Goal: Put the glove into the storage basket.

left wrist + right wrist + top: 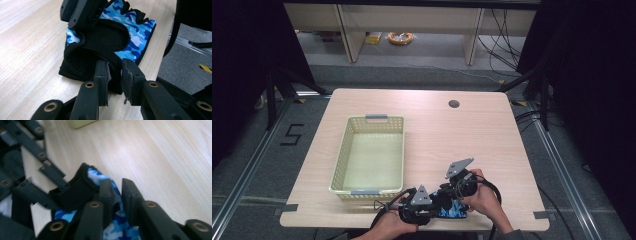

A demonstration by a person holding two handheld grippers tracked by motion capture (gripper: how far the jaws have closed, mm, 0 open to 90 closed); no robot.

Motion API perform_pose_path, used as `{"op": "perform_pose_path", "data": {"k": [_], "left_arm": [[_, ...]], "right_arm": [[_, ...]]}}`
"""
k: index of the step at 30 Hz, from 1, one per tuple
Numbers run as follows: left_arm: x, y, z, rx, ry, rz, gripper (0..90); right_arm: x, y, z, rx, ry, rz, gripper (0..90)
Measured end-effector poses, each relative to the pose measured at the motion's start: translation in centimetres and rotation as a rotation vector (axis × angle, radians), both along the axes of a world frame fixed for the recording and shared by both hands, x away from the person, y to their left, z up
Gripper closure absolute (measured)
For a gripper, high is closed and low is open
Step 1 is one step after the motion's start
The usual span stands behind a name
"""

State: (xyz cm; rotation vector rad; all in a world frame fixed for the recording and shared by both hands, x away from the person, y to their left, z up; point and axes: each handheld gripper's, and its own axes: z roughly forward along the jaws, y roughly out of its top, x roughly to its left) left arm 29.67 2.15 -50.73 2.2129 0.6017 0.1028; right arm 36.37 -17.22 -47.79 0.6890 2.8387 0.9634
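A: Basket? 
B: Cream basket (369, 152) at 10 o'clock, nothing inside.

A: Around it? 
B: Bare table (462, 140), cable hole (454, 104) at 1.

A: Glove? 
B: Blue camo glove (453, 208) at 6, near edge, flat; long axis unclear. Left gripper (115, 75) pinches its black cuff; right gripper (116, 188) pinches its fabric.
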Motion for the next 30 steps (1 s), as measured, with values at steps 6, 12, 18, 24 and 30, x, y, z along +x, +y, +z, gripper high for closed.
{"op": "perform_pose_path", "data": {"k": [6,12,18,24,30], "left_arm": [[-0.2,-0.1,-0.1,0.0,-0.008,0.009,72.5],[-0.6,-0.2,0.1,-0.01,-0.014,0.011,67.7],[-0.9,0.2,0.8,-0.028,-0.023,0.033,54.7],[-0.7,1.6,1.8,-0.065,-0.028,0.07,49.5],[-0.3,3.0,1.4,-0.037,-0.01,0.114,47.3]], "right_arm": [[-0.3,-0.2,0.6,0.0,-0.029,-0.101,64.9],[-1.5,-2.2,2.0,0.063,-0.1,-0.188,59.6],[-3.7,-4.1,2.3,0.094,-0.101,-0.269,58.6],[-5.0,-5.4,1.8,0.116,-0.058,-0.308,55.9],[-5.8,-6.1,0.8,0.136,-0.033,-0.431,51.4]]}}
